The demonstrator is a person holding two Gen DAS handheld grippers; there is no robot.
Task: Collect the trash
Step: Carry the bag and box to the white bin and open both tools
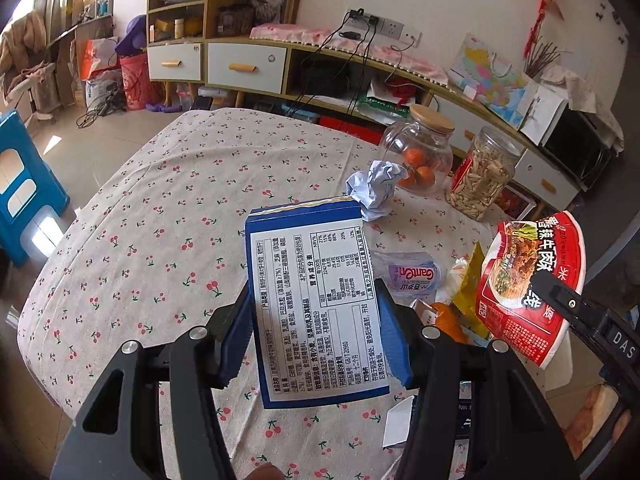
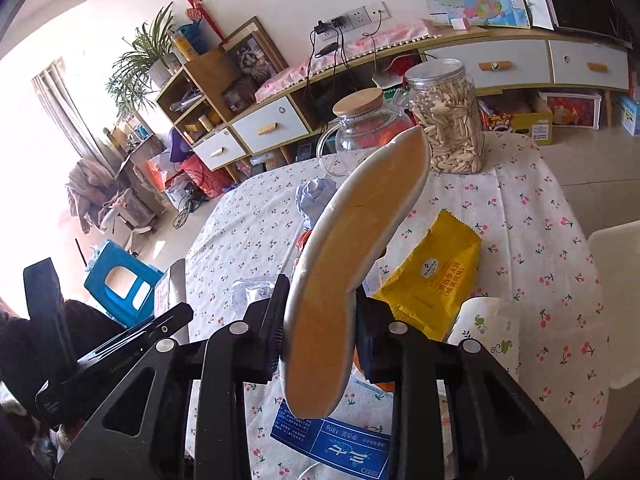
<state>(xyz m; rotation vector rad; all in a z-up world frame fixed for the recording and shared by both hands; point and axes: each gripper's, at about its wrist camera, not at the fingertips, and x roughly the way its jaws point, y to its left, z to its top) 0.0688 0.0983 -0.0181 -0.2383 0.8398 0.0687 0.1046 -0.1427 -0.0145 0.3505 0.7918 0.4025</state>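
Both hands were busy at once. The left gripper [image 1: 316, 332] pinched a blue carton [image 1: 314, 304] between its pads, label side up, lifted clear of the cherry-print tablecloth [image 1: 132, 248]. The right gripper [image 2: 318, 320] was pressed tight on a red noodle-bowl lid [image 2: 352, 256], seen edge-on from its own camera with the pale underside showing; from the left camera the same lid [image 1: 528, 284] hung at three o'clock, held above the cloth.

So two pieces of rubbish were in hand, and neither had gone anywhere yet: no bin or bag showed in either view, so I judged the task only partly done.

Plenty was left on the table. A crumpled paper ball [image 1: 374, 190] sat at one o'clock from the carton, just beside the glass jar of oranges [image 1: 420, 156]. A flattened water bottle [image 1: 408, 276] lay at three o'clock, near the carton's edge. A yellow snack packet [image 2: 432, 280] rested at three o'clock of the lid in the right view, with a white patterned wrapper [image 2: 488, 328] touching it lower down, and a blue label sheet [image 2: 332, 446] lay flat at six o'clock. The jar of sticks [image 2: 444, 120] looked like a keeper, not trash.
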